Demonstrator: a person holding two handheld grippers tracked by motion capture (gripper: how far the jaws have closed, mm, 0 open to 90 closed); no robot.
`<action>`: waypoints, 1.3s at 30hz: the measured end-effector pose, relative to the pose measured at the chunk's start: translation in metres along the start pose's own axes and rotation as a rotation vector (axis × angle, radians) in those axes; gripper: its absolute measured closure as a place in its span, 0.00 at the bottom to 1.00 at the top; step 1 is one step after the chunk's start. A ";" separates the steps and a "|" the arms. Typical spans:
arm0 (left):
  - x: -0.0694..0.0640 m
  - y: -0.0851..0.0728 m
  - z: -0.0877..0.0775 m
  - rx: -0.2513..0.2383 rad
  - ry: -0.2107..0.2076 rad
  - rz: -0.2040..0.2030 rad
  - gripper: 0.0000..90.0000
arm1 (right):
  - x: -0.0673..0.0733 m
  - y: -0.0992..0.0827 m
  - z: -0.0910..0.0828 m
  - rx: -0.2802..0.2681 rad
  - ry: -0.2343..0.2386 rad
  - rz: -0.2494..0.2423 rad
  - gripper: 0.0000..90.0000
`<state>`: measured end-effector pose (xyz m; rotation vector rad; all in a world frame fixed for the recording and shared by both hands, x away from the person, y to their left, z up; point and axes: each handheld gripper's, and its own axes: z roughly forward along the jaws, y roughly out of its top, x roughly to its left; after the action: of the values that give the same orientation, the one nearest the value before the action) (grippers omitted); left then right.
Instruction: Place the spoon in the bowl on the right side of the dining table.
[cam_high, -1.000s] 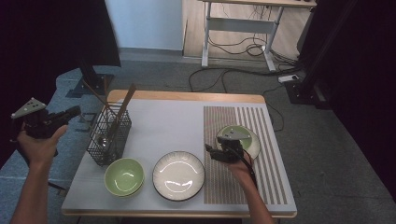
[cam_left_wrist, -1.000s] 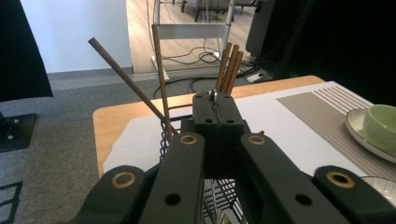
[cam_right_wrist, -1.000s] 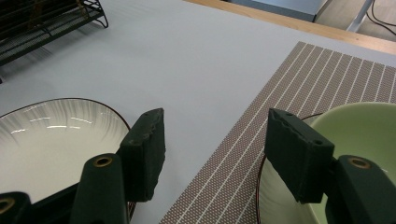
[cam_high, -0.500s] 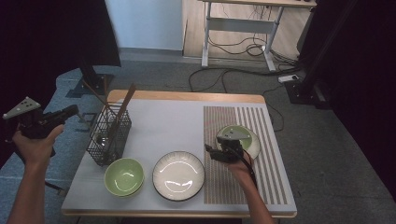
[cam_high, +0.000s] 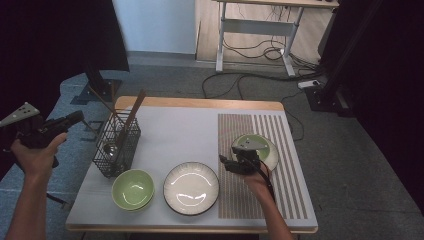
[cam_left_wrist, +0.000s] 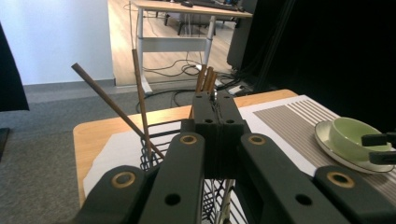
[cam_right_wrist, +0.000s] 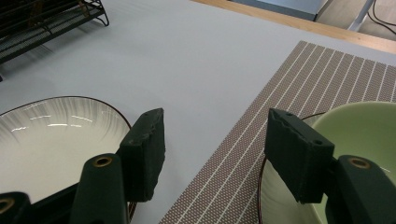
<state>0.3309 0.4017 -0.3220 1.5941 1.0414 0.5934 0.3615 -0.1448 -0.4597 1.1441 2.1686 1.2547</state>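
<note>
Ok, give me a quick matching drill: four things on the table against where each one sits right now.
Things:
1. wire basket
2. white plate
3. green bowl on a plate
4. stacked green bowls

Places:
a. on the striped mat
b. front left, before the basket
c. left side, holding chopsticks
d. front middle, left of the mat

Pairs: 1-c, 2-d, 3-a, 4-b

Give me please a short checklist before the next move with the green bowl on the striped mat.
1. Right gripper open, nothing between its fingers: ok.
2. Green bowl upright on its plate, on the striped mat: ok.
3. One right finger is beside the bowl's rim; whether it touches: cannot tell.
4. White plate lies close to the other right finger: not ok, mind it.
5. Left gripper shut, off the table beside the wire basket: ok.
</note>
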 end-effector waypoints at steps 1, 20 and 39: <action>-0.001 0.001 0.000 0.001 -0.002 0.001 1.00 | 0.000 0.000 0.000 0.001 0.000 0.001 0.43; -0.016 0.009 -0.001 -0.013 -0.051 0.027 1.00 | 0.001 -0.001 0.002 0.008 0.001 -0.005 0.42; -0.027 0.016 0.001 -0.021 -0.089 0.034 1.00 | 0.000 -0.001 0.001 0.003 0.000 -0.003 0.42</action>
<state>0.3236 0.3777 -0.3034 1.6085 0.9411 0.5500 0.3620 -0.1447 -0.4609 1.1413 2.1724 1.2500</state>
